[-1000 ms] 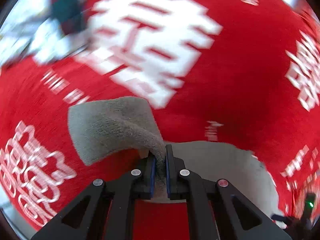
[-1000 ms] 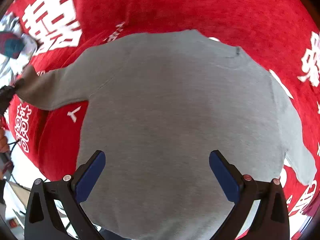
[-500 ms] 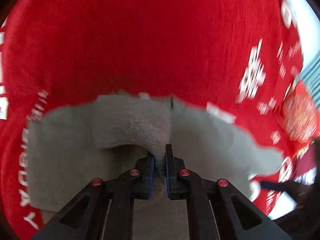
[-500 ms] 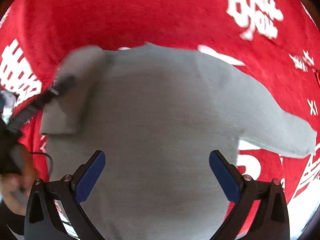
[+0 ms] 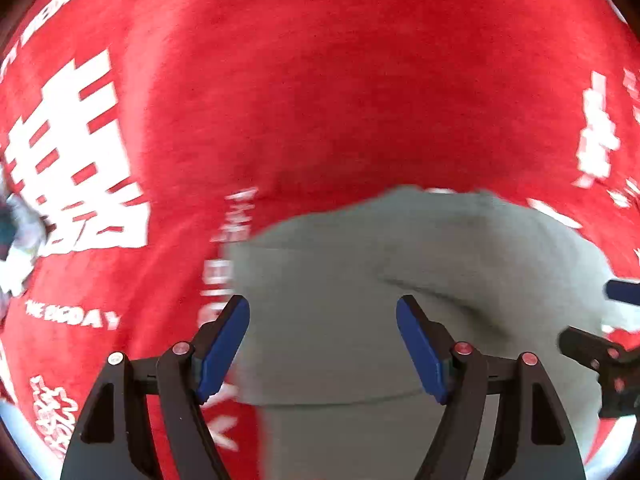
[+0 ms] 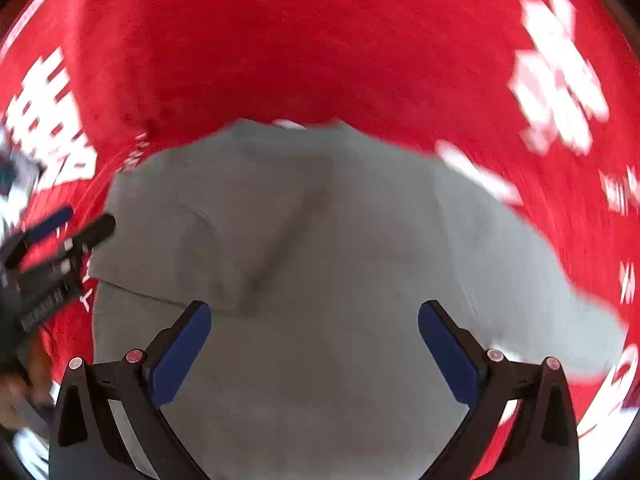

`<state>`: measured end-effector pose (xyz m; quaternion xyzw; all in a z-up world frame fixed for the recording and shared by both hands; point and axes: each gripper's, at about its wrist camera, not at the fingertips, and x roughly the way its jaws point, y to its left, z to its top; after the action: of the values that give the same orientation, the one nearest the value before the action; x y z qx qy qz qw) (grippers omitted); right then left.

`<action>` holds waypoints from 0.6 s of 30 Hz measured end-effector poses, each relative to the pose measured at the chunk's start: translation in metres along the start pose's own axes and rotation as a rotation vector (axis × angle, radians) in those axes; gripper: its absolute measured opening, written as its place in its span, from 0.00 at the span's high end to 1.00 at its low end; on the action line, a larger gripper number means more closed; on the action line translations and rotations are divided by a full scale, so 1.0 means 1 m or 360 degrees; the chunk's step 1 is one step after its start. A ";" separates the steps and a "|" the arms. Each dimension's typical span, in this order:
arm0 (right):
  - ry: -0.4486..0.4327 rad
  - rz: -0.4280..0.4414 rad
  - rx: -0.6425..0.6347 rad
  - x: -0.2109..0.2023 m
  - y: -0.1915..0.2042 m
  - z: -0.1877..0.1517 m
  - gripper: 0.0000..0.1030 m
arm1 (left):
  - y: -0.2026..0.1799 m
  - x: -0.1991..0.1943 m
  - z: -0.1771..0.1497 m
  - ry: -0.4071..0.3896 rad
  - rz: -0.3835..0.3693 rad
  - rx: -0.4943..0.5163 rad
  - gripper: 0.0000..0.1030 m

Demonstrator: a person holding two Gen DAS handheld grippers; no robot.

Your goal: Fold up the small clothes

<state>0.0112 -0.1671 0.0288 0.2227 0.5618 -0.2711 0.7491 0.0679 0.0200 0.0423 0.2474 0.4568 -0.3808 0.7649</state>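
Observation:
A small grey long-sleeved top (image 6: 340, 264) lies flat on a red cloth with white lettering (image 6: 320, 40). Its left sleeve (image 6: 208, 240) is folded in over the body; its right sleeve (image 6: 532, 276) still stretches out to the right. My left gripper (image 5: 322, 320) is open and empty just above the folded sleeve (image 5: 360, 312); it also shows at the left of the right wrist view (image 6: 76, 228). My right gripper (image 6: 314, 336) is open and empty above the top's lower body; its fingers (image 5: 592, 348) show at the right edge of the left wrist view.
The red cloth (image 5: 320, 80) covers the whole surface around the top. A blurred pile of white and teal fabric (image 5: 16, 240) lies at the far left edge.
My left gripper carried the left sleeve cuff across onto the top's body, then opened and let it go. The right gripper stayed open and shifted over the garment.

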 end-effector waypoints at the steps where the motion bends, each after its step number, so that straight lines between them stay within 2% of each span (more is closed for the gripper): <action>1: -0.0016 -0.0060 -0.0112 0.010 0.021 0.008 0.00 | 0.020 0.012 0.002 0.0065 0.0046 -0.0047 0.25; 3: -0.0015 -0.0182 -0.0251 0.033 0.045 0.017 0.00 | 0.043 0.038 0.002 0.0176 0.0080 -0.0124 0.25; 7: 0.0012 -0.0444 -0.0379 0.067 0.061 0.022 0.00 | 0.067 0.088 0.004 0.0373 0.0084 -0.0185 0.25; 8: 0.0019 -0.0509 -0.0390 0.073 0.059 0.024 0.05 | 0.066 0.096 0.005 0.0393 0.0067 -0.0192 0.25; 9: 0.0005 -0.0530 -0.0372 0.074 0.053 0.025 0.15 | 0.067 0.100 0.007 0.0383 0.0044 -0.0216 0.25; 10: -0.0014 -0.0500 -0.0332 0.071 0.046 0.026 0.49 | 0.067 0.100 0.009 0.0370 0.0041 -0.0228 0.25; 11: -0.0042 -0.0445 -0.0228 0.064 0.031 0.027 0.74 | 0.067 0.101 0.012 0.0369 0.0042 -0.0233 0.25; 13: -0.0120 -0.0218 0.0107 0.046 -0.011 0.021 0.74 | 0.065 0.102 0.017 0.0386 0.0031 -0.0229 0.25; 14: -0.0137 -0.0055 0.0355 0.040 -0.040 0.013 0.72 | 0.065 0.102 0.017 0.0394 0.0028 -0.0219 0.25; 15: -0.0125 0.0038 0.0576 0.039 -0.066 0.002 0.64 | 0.065 0.102 0.017 0.0406 0.0019 -0.0211 0.25; 17: -0.0075 0.0165 0.0982 0.043 -0.112 -0.024 0.32 | 0.064 0.108 0.021 0.0430 -0.0001 -0.0224 0.25; 18: -0.0047 0.0267 0.1192 0.046 -0.133 -0.042 0.28 | 0.065 0.116 0.026 0.0445 -0.0019 -0.0244 0.25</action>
<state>-0.0965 -0.2481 -0.0312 0.5223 0.3927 -0.3986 0.6435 0.1682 -0.0022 -0.0465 0.2362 0.5880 -0.3113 0.7082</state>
